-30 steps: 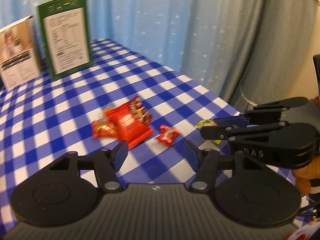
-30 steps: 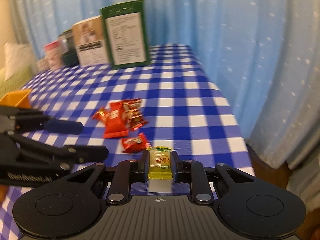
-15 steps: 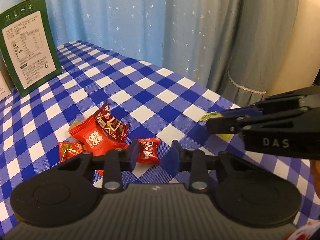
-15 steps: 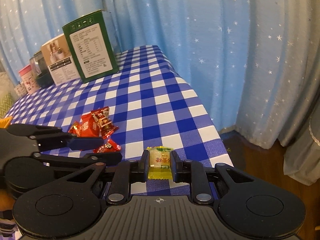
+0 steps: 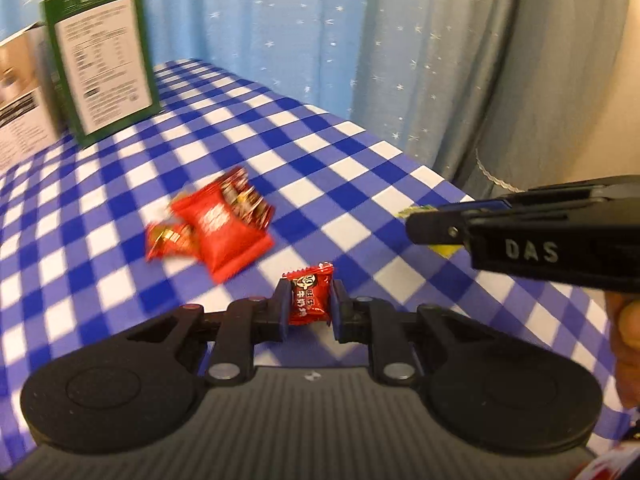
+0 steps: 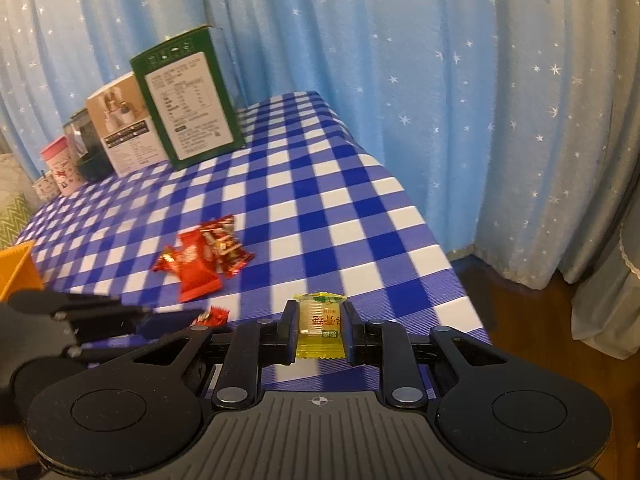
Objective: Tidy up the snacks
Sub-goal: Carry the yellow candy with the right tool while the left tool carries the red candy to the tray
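Left wrist view: left tool (image 5: 310,306) is clamped on a small red candy (image 5: 309,295), pads pressing both sides of the wrapper, held over the blue-and-white checked counter (image 5: 224,148). Just beyond it lies a loose heap of red snack packets (image 5: 214,226), blurred, roughly mid-counter. Right tool (image 5: 436,224) comes in from the right side of this view, over the counter's right edge; a strip of yellow wrapper shows at its tip.

Right wrist view: right tool (image 6: 319,328) is closed on a yellow candy (image 6: 320,330), gripped upright between the pads, near the counter's near right corner. The right edge of the counter runs close beside this tool, with wooden floor (image 6: 516,308) below and a blue starred curtain (image 6: 440,100) hanging just past the edge. Open checked cloth lies between the red heap and the far edge.

Along the far-left edge stand a green box (image 6: 188,100), a beige box (image 6: 124,128) beside it, then a dark container (image 6: 86,148) and a pink cup (image 6: 60,164), all well apart from both tools. An orange bin (image 6: 16,268) shows only its corner at the left edge of the right wrist view. The left tool sits low left in that view, between the bin and the right tool.
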Demonstrator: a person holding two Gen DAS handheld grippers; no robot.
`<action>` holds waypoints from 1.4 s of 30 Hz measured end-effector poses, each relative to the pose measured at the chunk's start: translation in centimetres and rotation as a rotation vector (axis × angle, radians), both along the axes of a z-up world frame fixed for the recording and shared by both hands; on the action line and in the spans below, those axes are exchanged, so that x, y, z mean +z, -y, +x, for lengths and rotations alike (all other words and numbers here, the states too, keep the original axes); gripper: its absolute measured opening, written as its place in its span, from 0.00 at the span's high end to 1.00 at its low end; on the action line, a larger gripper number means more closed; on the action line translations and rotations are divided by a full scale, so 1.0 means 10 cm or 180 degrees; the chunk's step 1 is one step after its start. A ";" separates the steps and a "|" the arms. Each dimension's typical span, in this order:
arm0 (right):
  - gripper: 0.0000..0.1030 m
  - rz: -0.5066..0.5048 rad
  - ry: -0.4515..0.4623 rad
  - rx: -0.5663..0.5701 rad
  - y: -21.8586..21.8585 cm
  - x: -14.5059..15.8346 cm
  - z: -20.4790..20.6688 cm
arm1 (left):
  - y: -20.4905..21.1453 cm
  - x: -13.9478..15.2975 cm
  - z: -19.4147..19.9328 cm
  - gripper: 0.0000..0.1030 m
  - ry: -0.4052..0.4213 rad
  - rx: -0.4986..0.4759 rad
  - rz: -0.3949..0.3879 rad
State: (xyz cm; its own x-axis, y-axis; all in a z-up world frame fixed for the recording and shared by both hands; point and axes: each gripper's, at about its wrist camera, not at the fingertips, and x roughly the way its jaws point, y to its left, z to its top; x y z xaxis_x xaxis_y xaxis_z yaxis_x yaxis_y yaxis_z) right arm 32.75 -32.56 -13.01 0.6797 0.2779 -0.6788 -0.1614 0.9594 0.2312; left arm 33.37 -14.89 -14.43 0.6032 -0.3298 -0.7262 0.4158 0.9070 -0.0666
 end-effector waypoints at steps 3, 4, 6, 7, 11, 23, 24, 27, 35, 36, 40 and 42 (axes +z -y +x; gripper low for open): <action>0.79 0.0036 0.0004 0.0025 -0.10 0.09 -0.09 | -0.15 0.11 -0.20 0.83 -0.0060 0.0155 -0.0063; 0.79 0.0054 0.0008 0.0033 -0.14 0.12 -0.14 | -0.21 0.15 -0.27 0.83 -0.0073 0.0218 -0.0064; 0.79 0.0084 0.0022 0.0048 -0.21 0.19 -0.23 | -0.33 0.23 -0.41 0.83 -0.0111 0.0338 -0.0054; 0.79 0.0098 0.0026 0.0063 -0.27 0.23 -0.29 | -0.40 0.28 -0.48 0.83 -0.0128 0.0401 -0.0074; 0.79 0.0128 0.0025 0.0147 -0.48 0.36 -0.53 | -0.70 0.48 -0.77 0.83 -0.0125 0.0597 -0.0102; 0.79 0.0186 0.0044 0.0453 -1.17 0.70 -1.24 | -1.50 0.99 -1.58 0.83 -0.0016 0.1111 -0.0117; 0.79 0.0177 0.0054 0.0489 -1.23 0.73 -1.29 | -1.56 1.02 -1.63 0.83 -0.0012 0.1144 -0.0117; 0.79 0.0162 0.0080 0.0596 -1.40 0.80 -1.41 | -1.72 1.09 -1.77 0.83 0.0016 0.1221 -0.0097; 0.79 0.0099 0.0168 0.0881 -1.84 0.96 -1.66 | -2.08 1.22 -2.08 0.83 0.0077 0.1400 -0.0037; 0.79 0.0094 0.0173 0.0914 -1.89 0.97 -1.68 | -2.12 1.23 -2.11 0.83 0.0081 0.1421 -0.0033; 0.79 0.0066 0.0200 0.1068 -2.11 1.01 -1.78 | -2.28 1.28 -2.21 0.83 0.0097 0.1498 0.0008; 0.79 0.0063 0.0197 0.1130 -2.20 1.01 -1.80 | -2.37 1.30 -2.27 0.83 0.0112 0.1551 0.0013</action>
